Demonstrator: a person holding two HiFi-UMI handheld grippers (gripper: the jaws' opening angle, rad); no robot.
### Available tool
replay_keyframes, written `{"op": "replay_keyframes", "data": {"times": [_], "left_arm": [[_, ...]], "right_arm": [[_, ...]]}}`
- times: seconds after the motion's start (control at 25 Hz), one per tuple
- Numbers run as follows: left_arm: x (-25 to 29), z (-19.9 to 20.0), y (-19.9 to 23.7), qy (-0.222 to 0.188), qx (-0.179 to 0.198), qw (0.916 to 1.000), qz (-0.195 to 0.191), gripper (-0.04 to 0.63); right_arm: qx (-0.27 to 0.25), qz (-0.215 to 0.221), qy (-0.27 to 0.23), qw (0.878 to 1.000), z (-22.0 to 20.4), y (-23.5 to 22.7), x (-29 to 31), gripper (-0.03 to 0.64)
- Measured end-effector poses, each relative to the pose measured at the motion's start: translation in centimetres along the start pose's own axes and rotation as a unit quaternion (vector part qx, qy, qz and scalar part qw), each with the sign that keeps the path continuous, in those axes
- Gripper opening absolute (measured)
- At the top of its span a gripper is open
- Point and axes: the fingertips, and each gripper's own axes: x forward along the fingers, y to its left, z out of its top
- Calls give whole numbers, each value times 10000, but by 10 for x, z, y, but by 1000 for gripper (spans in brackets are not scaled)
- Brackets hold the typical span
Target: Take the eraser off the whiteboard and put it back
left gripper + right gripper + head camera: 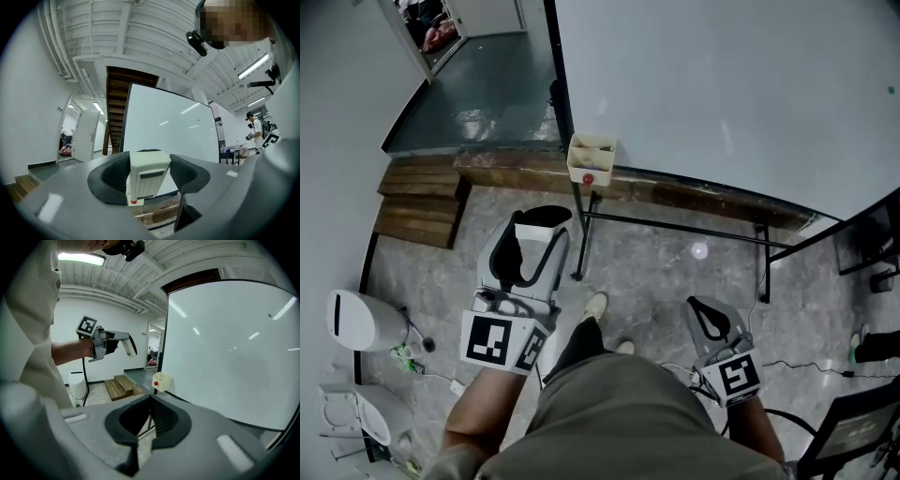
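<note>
1. Check the tools. The left gripper [149, 180] has its jaws set wide, with both pads pressed on the sides of the eraser [150, 164]. The right gripper [151, 417] has its jaws fully together with nothing between them.
2. Locate the eraser. It is off the whiteboard [722, 84] and held in the air in front of the board's lower left corner. It points toward the box [592, 150] mounted at that corner.
3. Treat the return as the step in hand. This is a judgement: the eraser is already off the board, so only putting it back remains.
4. Do the return as follows:
   - Keep the grip firm and the eraser level on the way to the whiteboard.
   - Bring the eraser's mounting face flat and square to the board, not edge first.
   - Press until it seats, then open the jaws.
   - Draw the gripper straight back from the board so the pads do not drag the eraser.
   - Keep the right gripper low and away from the board.
5. Expect no text to guide you.
   - The cubes [492, 339] carry square black-and-white patterns only.
   - The eraser shows a dark slot and no legible print.
   - The box shows a red dot and no lettering.
</note>
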Motion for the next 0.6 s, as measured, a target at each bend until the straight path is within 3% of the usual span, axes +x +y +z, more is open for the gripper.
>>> {"op": "replay_keyframes", "data": {"times": [0.6], "left_arm": [[29,-4,-9,18,-22,9996,-266,273]], "right_arm": [[-99,-219,-53,9997,-5,-18,-8,3]]}}
